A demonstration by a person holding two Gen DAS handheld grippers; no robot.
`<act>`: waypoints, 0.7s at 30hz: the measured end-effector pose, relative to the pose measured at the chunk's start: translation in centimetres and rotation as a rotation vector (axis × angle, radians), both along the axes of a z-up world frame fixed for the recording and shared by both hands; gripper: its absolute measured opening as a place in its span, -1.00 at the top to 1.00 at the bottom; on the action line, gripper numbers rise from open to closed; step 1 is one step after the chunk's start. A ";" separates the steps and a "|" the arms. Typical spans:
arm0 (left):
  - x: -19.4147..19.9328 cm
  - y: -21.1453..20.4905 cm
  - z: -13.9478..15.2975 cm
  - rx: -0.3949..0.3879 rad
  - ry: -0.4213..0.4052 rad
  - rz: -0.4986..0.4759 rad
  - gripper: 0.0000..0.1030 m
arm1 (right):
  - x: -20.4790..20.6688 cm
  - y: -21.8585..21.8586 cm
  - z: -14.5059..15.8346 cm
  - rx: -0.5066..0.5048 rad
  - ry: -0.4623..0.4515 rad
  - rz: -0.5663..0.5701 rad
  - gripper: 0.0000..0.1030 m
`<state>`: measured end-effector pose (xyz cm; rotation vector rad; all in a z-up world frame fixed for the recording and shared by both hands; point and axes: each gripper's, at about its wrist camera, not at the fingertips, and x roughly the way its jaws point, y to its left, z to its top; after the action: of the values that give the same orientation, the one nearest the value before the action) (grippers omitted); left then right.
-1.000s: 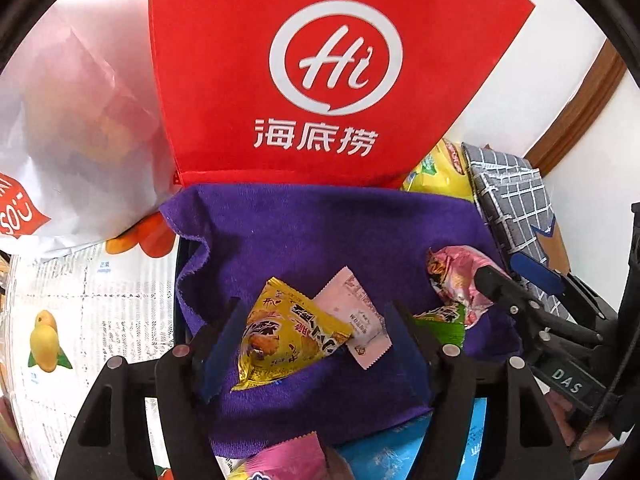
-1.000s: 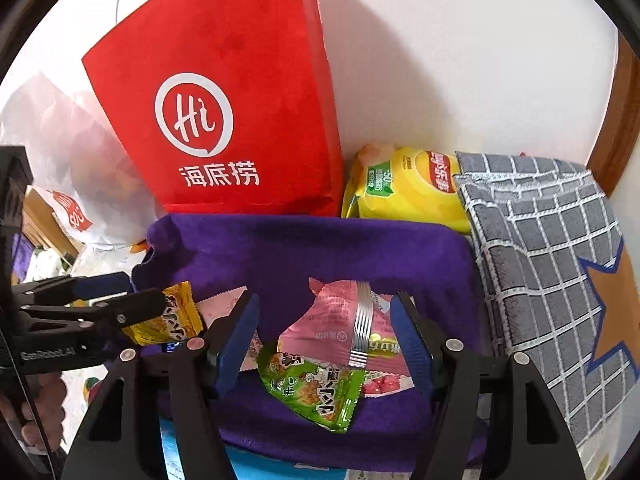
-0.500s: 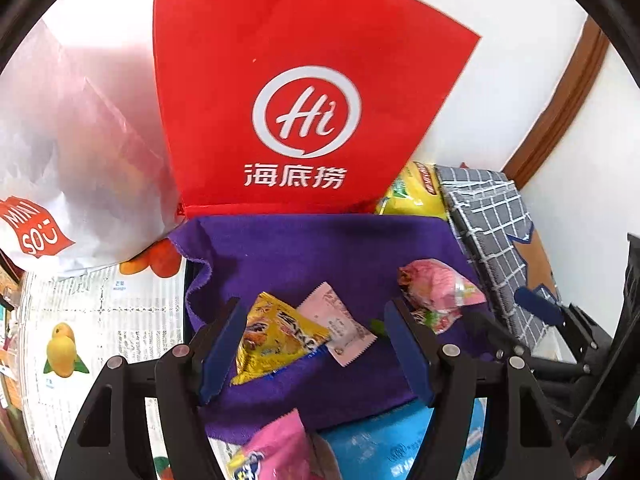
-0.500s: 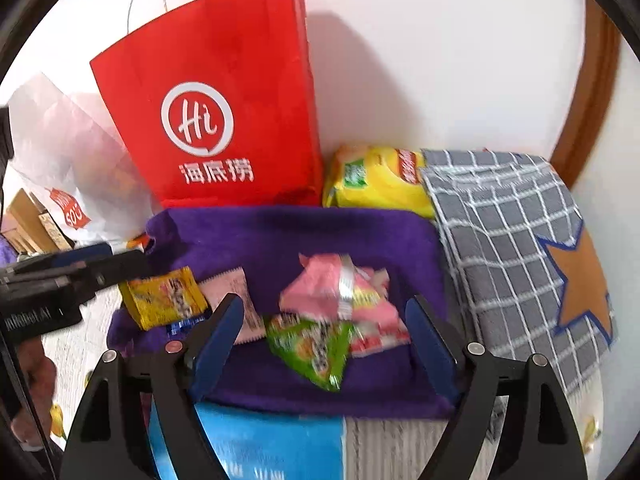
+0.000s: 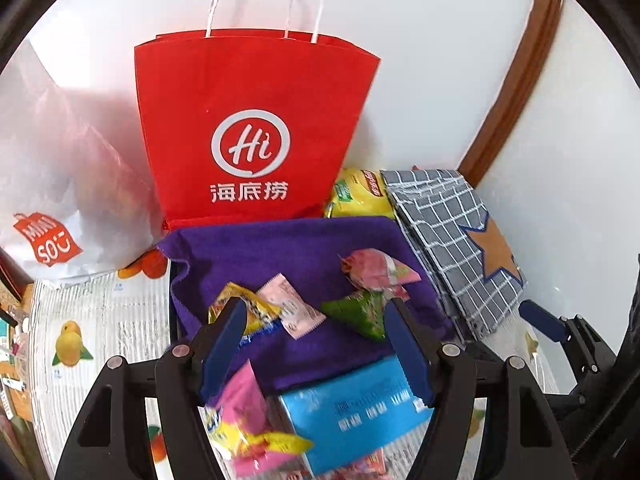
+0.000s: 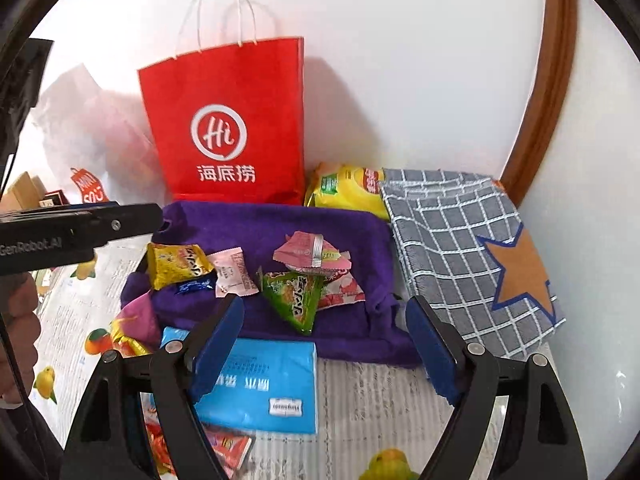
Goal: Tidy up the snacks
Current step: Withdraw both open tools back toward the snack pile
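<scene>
Both claws point(image 5: 316, 344) point(image 6: 326, 344) gape empty above purple cloth point(image 6: 256, 224), w/ snacks point(image 6: 294, 296) dropped there so I can sort 'em.

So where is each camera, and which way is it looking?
Left wrist: it sits on the left gripper, looking forward and down between its open blue fingers at the purple cloth and red bag; the right gripper pokes in at the right edge.
Right wrist: it sits on the right gripper, facing the same cloth from further right; the left gripper and a hand show at the left.
Shared: bag, cloth, its snacks, the blue pack, the checked cloth.
</scene>
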<state>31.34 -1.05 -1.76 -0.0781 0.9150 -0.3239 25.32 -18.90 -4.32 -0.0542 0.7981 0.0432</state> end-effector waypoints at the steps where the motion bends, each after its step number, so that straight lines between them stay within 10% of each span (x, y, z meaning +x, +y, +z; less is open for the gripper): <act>1: -0.6 0.0 0.1 0.003 0.000 -0.001 -0.35 | -0.5 0.0 0.2 0.000 -0.005 -0.001 -0.61; 21: -7.4 2.9 -0.4 0.036 0.016 0.055 -0.35 | -6.8 0.7 -1.5 0.089 0.006 0.026 -0.59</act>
<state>23.94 1.85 -2.18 -0.0730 0.9322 -0.2556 18.56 -18.19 -5.84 0.0194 0.8008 0.1035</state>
